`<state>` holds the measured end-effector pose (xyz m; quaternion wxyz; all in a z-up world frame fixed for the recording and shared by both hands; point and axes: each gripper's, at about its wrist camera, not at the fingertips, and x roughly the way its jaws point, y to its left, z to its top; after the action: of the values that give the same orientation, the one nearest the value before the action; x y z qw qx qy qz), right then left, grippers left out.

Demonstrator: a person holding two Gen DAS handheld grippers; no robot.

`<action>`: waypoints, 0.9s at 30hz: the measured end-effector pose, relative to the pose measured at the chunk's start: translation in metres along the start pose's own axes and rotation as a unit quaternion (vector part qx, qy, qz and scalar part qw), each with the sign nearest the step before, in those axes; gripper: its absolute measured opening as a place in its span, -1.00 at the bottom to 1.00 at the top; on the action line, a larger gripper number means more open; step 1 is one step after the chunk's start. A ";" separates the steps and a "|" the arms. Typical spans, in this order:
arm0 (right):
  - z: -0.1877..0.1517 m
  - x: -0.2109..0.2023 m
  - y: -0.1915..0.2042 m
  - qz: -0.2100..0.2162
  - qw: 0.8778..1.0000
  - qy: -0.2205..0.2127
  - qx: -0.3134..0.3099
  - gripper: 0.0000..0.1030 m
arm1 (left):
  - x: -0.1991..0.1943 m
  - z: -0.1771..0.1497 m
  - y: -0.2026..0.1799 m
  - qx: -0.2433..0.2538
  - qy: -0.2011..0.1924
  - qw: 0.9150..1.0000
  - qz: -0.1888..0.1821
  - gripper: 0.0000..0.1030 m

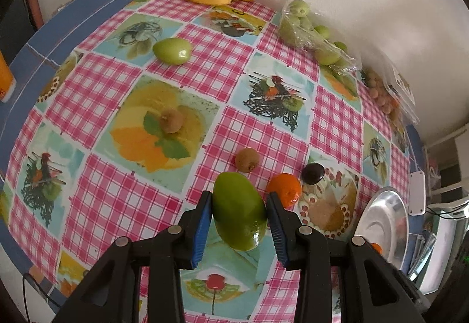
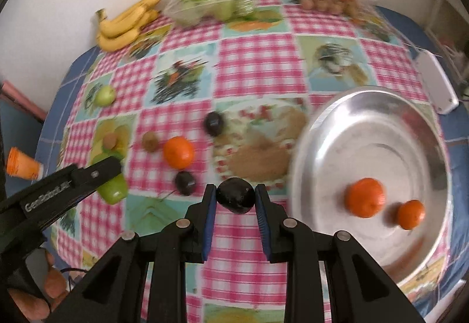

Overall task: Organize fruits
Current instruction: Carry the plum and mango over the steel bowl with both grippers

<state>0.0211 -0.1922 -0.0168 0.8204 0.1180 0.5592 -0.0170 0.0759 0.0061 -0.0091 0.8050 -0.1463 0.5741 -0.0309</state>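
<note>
A glossy, smooth printed tablecloth [image 1: 258, 129] covers the bench. The round tray [image 2: 381, 123] is bare metal, shiny with a brushed sheen. The green mango [image 1: 239, 211] has smooth, waxy skin, while the kiwis [image 1: 247, 159] look matt and fuzzy. Each tool [image 1: 239, 205] is matt black plastic with ribbed blue pads [image 1: 202, 223]. A crinkled clear plastic bag [image 1: 310, 35] holds green fruit.

black claw [image 1: 239, 205], blue pads [image 1: 202, 227], silver screws

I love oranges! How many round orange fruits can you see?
3. Two round orange fruits lie in the shiny silver metal tray; one sits on the checked tablecloth beside a brown kiwi.
</note>
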 end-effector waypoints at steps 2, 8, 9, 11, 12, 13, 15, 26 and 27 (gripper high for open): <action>0.002 -0.005 -0.020 -0.012 1.000 -0.006 0.022 -0.47 | 0.000 -0.002 -0.008 0.012 -0.004 1.000 0.005 -0.22; 0.004 -0.015 -0.074 -0.052 0.995 -0.010 0.086 -0.47 | 0.002 -0.010 -0.042 0.055 -0.006 0.998 -0.003 -0.22; 0.004 -0.017 -0.080 -0.054 0.994 -0.011 0.093 -0.47 | 0.002 -0.011 -0.048 0.063 -0.006 0.998 -0.005 -0.22; 0.003 -0.021 -0.096 -0.062 0.992 -0.016 0.110 -0.47 | 0.003 -0.017 -0.065 0.087 -0.005 0.996 -0.011 -0.22; 0.003 -0.024 -0.102 -0.067 0.991 -0.018 0.117 -0.47 | 0.004 -0.019 -0.071 0.096 -0.004 0.995 -0.012 -0.22; 0.003 -0.026 -0.109 -0.070 0.990 -0.020 0.124 -0.47 | 0.004 -0.022 -0.079 0.109 -0.003 0.994 -0.013 -0.22; 0.003 -0.030 -0.122 -0.076 0.987 -0.024 0.139 -0.47 | 0.005 -0.028 -0.096 0.135 -0.005 0.991 -0.015 -0.22; -0.003 -0.042 -0.164 -0.074 0.979 -0.033 0.188 -0.46 | 0.012 -0.066 -0.162 0.251 -0.005 0.967 -0.041 -0.22; -0.003 -0.042 -0.164 -0.073 0.979 -0.032 0.188 -0.46 | 0.013 -0.068 -0.165 0.256 -0.005 0.966 -0.043 -0.22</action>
<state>-0.0238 -0.3556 -0.0082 0.7978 0.2283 0.5266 -0.1849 0.0361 -0.1682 0.0036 0.8165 0.0397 0.5361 -0.2105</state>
